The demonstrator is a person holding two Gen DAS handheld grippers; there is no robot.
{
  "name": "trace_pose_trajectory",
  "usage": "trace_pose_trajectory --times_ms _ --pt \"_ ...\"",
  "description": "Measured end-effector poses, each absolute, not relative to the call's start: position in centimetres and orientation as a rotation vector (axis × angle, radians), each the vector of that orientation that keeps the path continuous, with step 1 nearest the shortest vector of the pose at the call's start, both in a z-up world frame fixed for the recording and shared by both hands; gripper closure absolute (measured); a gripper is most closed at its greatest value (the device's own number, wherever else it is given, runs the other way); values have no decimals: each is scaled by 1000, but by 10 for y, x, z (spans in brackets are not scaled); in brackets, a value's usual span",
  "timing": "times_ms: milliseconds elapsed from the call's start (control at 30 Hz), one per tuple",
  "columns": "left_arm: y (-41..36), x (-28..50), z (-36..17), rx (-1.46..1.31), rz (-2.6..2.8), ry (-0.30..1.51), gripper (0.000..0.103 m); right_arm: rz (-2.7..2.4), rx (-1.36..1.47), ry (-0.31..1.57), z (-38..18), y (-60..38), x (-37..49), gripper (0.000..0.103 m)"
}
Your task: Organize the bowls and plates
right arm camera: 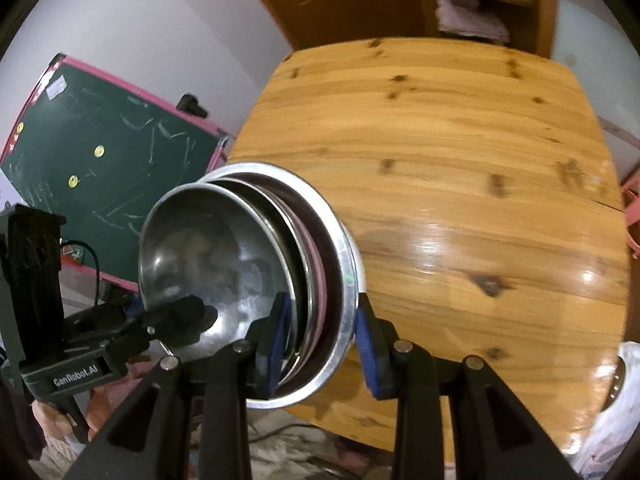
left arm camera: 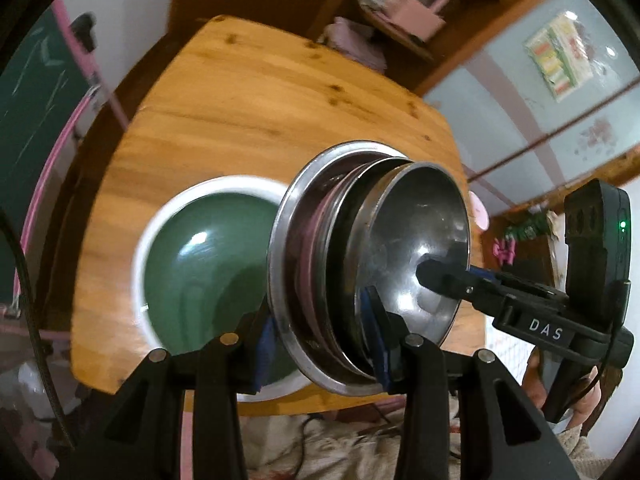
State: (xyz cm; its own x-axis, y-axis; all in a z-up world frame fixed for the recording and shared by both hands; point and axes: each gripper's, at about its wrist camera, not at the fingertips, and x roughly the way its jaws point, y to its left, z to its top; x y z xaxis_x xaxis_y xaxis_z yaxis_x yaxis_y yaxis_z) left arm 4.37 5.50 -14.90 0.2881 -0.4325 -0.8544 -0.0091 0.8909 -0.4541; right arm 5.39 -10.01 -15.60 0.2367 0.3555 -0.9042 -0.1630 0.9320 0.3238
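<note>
Claws tilted steeply down, each pinching the steel dish stack above the table.

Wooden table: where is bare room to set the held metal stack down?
The wooden table is bare across its far and right side. The green plate takes the near left part, beside the metal stack.
</note>
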Motion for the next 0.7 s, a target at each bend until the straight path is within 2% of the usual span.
trace_pose_trajectory --times_ms 367,700 --pt "100 48 -210 -461 -220 1345 64 368 161 1425 -225 -48 64 72" --pt "107 56 -213 -476 -236 1319 63 345 131 1442 -231 -37 69 69"
